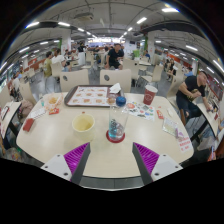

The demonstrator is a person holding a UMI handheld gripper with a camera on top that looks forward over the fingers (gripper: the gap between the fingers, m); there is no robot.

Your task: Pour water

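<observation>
Gripper hovering above a pale round table, its two pink-padded fingers spread apart and holding nothing. Just ahead, at twelve o'clock, stands a clear glass tumbler on a red coaster; a yellow bowl sits at eleven, a red paper cup at one. This looks like the approach step; which vessel holds the water cannot be told. Next comes closing in on the chosen vessel, centred between the fingers.

Pale tabletop up front, chairs along its far edge, ceiling strip lights glowing over a busy hall.
</observation>
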